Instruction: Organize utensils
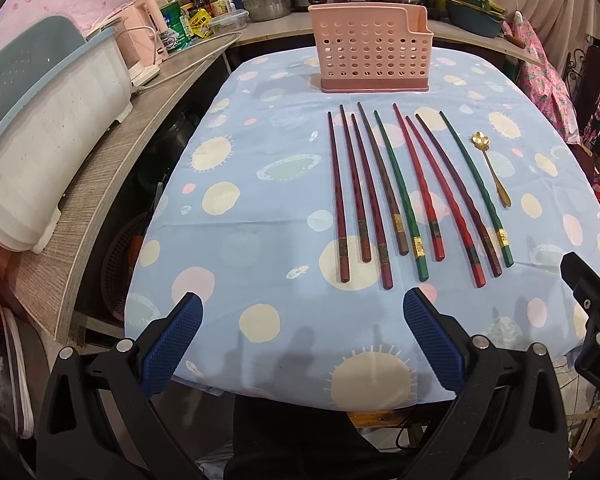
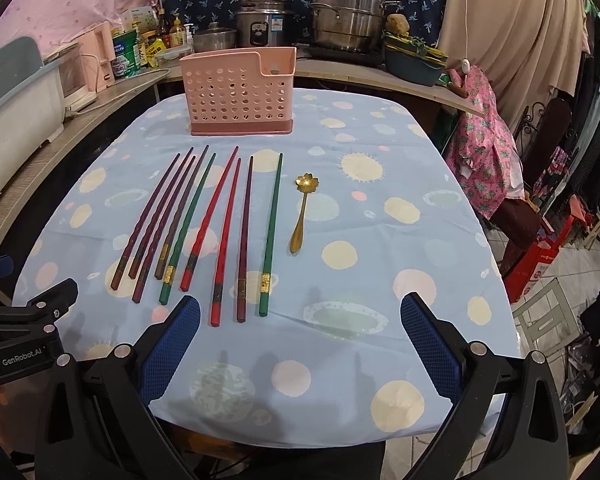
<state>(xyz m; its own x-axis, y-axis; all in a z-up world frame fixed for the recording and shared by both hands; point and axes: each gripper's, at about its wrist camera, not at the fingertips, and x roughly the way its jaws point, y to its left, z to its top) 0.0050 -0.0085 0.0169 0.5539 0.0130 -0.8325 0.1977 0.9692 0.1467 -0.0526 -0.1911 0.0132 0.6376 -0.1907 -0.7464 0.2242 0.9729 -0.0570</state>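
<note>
Ahead of my fingers, chopsticks lie in a row w/ spoon at their right, holder beyond. Left gripper & right gripper both spread wide, holding nothing.

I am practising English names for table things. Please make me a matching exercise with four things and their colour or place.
Things:
1. utensil holder
2. spoon
3. outermost chopstick beside the spoon
4. tablecloth

Descriptions:
a. green
b. gold, flower-shaped bowl
c. pink, at the far end of the table
d. light blue with pale circles

Pairs: 1-c, 2-b, 3-a, 4-d
</note>
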